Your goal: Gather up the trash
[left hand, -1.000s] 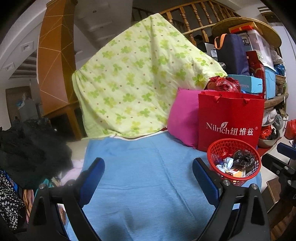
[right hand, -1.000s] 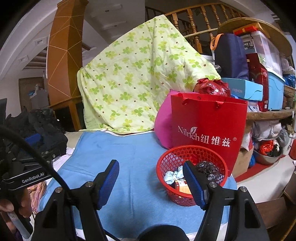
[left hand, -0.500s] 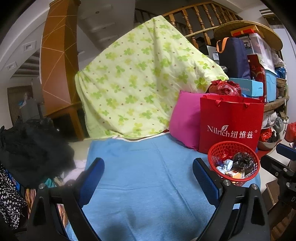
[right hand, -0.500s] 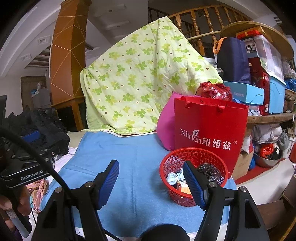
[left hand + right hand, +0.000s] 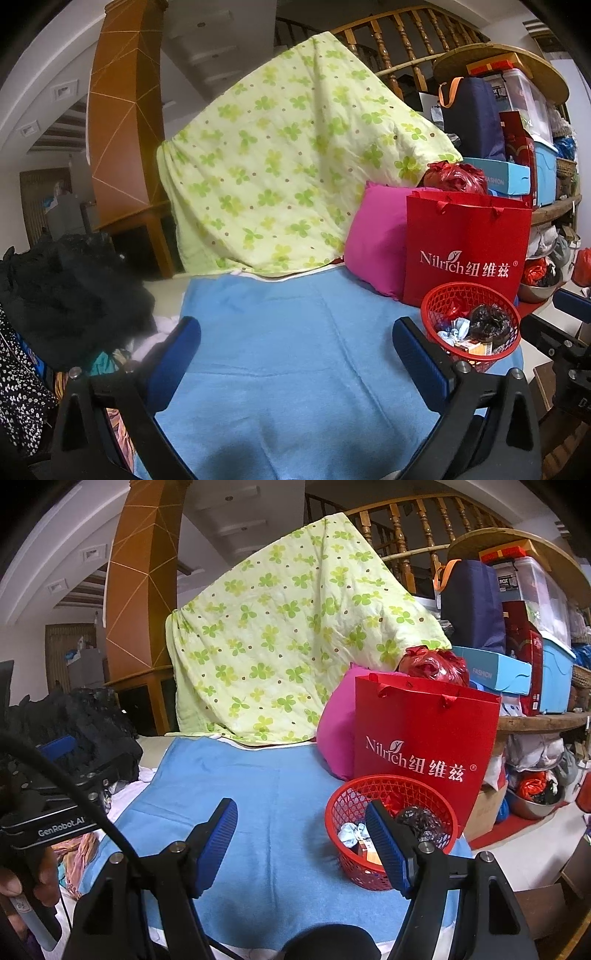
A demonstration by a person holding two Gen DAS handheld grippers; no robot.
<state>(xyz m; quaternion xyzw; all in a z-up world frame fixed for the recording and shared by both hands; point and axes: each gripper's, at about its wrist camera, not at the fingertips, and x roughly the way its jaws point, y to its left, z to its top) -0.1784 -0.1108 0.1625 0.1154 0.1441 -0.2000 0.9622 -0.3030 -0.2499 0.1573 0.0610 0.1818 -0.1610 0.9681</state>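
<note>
Left wrist view: left gripper [image 5: 295,354] has just been opening, fingers wide with nothing between them, over the blue cloth [image 5: 295,369]. Right gripper [image 5: 299,834], fingers apart and empty, hangs just beside the red basket [image 5: 391,786]. Trash [image 5: 417,821] lies inside the basket, in front of the red bag [image 5: 424,734].

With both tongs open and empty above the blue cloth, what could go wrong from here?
1. The red basket sits near the corner of the blue cloth, and it looks light. A push from the right tongs might slide or tip it off, spilling the trash.
2. The red paper bag stands directly behind the basket; a reach into the basket may knock it.
3. The left tongs, whose jaws have just been opening with nothing between them, could snag the cloth.
</note>
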